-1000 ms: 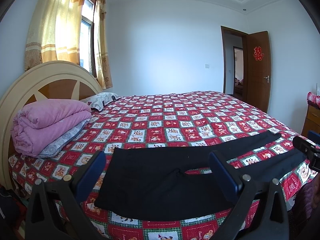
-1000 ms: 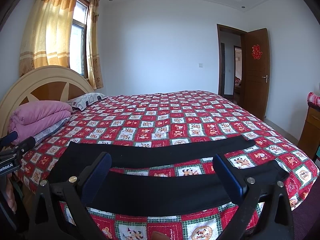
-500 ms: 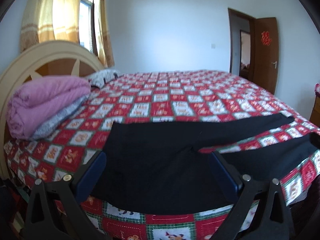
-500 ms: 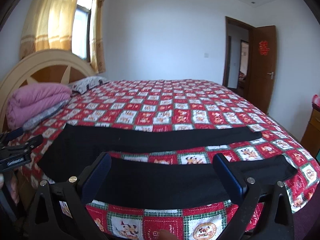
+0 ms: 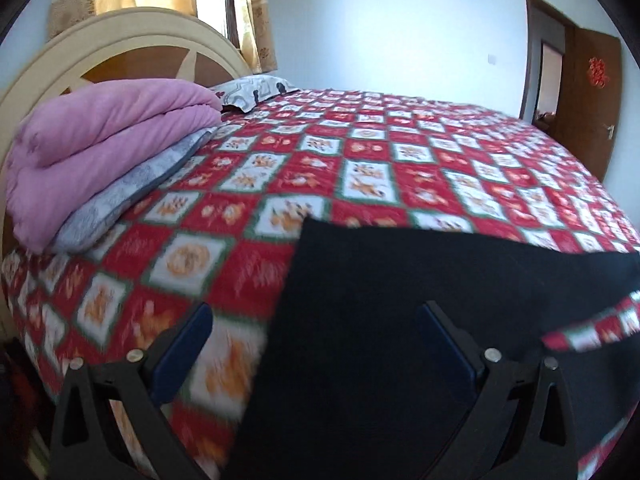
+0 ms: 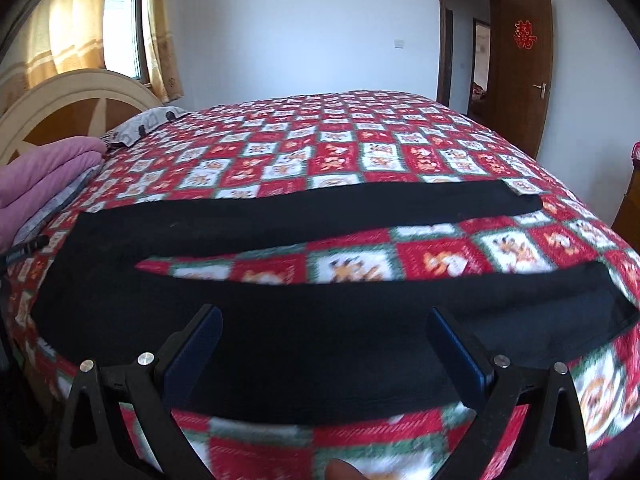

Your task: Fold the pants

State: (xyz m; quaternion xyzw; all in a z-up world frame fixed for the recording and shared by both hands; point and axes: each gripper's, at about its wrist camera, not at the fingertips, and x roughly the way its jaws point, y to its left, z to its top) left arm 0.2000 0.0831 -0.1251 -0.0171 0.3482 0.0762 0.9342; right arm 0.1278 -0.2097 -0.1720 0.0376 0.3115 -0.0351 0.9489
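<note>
1. Your black pants (image 6: pixel 280 220) lay flat and unfolded along the near edge of the bed (image 6: pixel 360 140), on its red, white and green patchwork cover.
2. The waist end sat toward the headboard (image 5: pixel 120 44) side; from there the two legs ran out toward the foot of the bed, toward the side with the door (image 6: pixel 520 68).
3. The legs were spread apart in a narrow V, with a wedge of the checked cover showing between them.
4. The far leg ran straight and thin; the near leg followed the bed's near edge, and its cuff end drooped slightly over that edge.
5. The fabric looked smooth, with no fold made in it.
6. You held the left gripper (image 5: pixel 316 354) low over the near edge at the waist end. Its fingers stood wide apart, one over bare cover and one over the black cloth, gripping nothing.
7. You held the right gripper (image 6: pixel 324 354) low over the near leg, about midway along it. Its fingers also stood wide apart, both over the black cloth, and nothing was pinched between them.
8. A folded pink blanket (image 5: pixel 100 140) on a grey one lay in the headboard corner, well apart from the pants, with a pillow (image 5: pixel 252 88) behind it.
</note>
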